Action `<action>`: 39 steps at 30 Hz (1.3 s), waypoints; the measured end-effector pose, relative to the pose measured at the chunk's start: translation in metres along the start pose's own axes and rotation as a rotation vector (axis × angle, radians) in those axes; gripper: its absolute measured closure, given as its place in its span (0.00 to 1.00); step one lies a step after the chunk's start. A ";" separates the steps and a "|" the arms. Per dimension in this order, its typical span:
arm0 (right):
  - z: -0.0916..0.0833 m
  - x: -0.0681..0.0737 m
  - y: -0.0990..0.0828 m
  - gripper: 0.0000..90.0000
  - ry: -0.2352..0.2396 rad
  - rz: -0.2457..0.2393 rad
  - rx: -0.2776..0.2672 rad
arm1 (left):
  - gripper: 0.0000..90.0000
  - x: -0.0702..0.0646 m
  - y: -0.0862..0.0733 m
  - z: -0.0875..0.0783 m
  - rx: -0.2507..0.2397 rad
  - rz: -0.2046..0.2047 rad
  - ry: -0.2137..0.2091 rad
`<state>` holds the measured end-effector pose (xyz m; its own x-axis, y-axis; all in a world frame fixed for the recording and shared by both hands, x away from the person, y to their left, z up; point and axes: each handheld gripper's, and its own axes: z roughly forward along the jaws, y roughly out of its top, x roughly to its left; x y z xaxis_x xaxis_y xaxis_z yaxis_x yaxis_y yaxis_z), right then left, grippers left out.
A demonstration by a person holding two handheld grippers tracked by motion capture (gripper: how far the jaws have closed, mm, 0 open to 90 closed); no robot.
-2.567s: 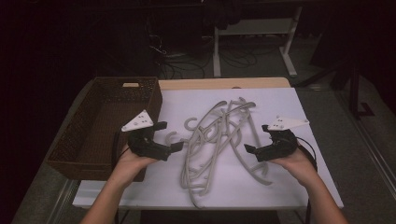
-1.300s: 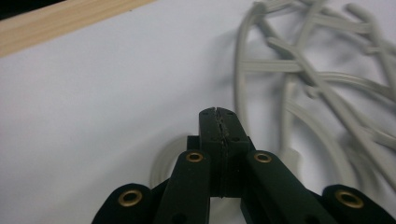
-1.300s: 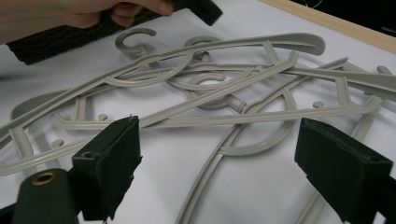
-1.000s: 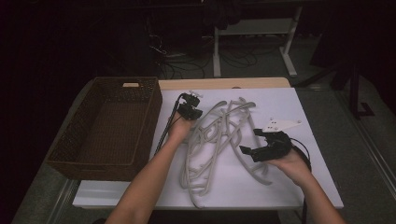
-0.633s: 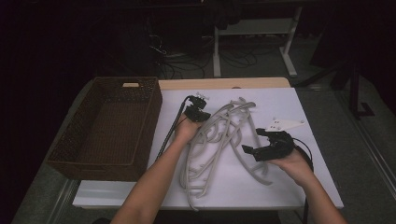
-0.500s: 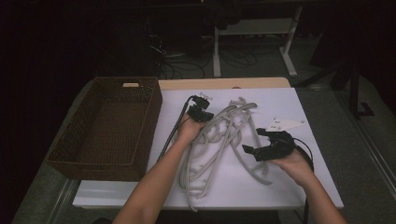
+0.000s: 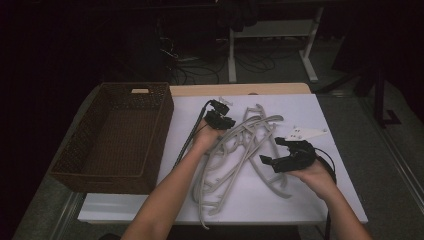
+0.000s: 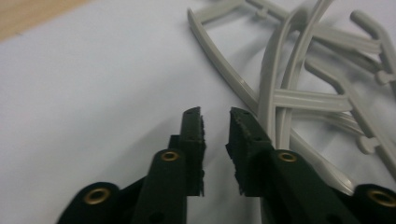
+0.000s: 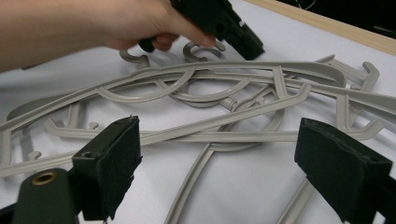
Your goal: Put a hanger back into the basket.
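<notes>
A tangled pile of grey plastic hangers (image 7: 240,145) lies on the white mat (image 7: 330,190). My left gripper (image 7: 227,121) is at the far end of the pile, next to the hanger hooks. In the left gripper view its jaws (image 8: 216,114) have just been opening and stand a narrow gap apart with nothing between them; the hangers (image 8: 289,98) lie just to their right. My right gripper (image 7: 270,150) rests at the right side of the pile, open wide. In the right gripper view its jaws (image 9: 219,123) frame the hangers (image 9: 224,74), with the left hand and its gripper (image 9: 219,21) beyond.
A brown wicker basket (image 7: 100,182) stands to the left of the mat, with nothing seen inside. The wooden table edge (image 7: 240,89) runs behind the mat. Bare mat lies at the front right. Beyond the table the floor is dark, with a desk frame and cables.
The left hand reached from the mat's left side to the far end of the hanger pile, then drifted a little to the right. The right gripper stayed put.
</notes>
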<state>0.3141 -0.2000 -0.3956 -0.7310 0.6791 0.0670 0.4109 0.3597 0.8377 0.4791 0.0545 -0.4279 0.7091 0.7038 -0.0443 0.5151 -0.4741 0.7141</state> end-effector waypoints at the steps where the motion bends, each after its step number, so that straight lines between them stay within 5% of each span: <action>1: 0.000 0.000 0.000 0.15 0.001 0.000 0.001 | 0.77 0.001 0.000 -0.007 -0.016 -0.006 -0.005; 5: 0.002 0.003 0.000 0.19 0.013 0.003 0.008 | 0.64 0.003 -0.005 -0.038 -0.072 -0.036 -0.038; 12: 0.014 0.015 0.003 0.53 0.054 -0.011 0.026 | 0.46 -0.005 -0.033 -0.086 -0.106 -0.049 -0.077; 26: 0.060 0.029 0.011 0.95 0.107 -0.081 0.119 | 0.24 -0.025 -0.085 -0.131 -0.166 -0.046 -0.164; 39: 0.085 0.034 -0.002 0.99 0.113 -0.106 0.192 | 0.18 -0.038 -0.123 -0.142 -0.133 -0.041 -0.161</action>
<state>0.3351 -0.1229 -0.4409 -0.8274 0.5591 0.0538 0.4168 0.5471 0.7259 0.3202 0.1614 -0.4151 0.7621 0.6222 -0.1789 0.4849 -0.3654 0.7946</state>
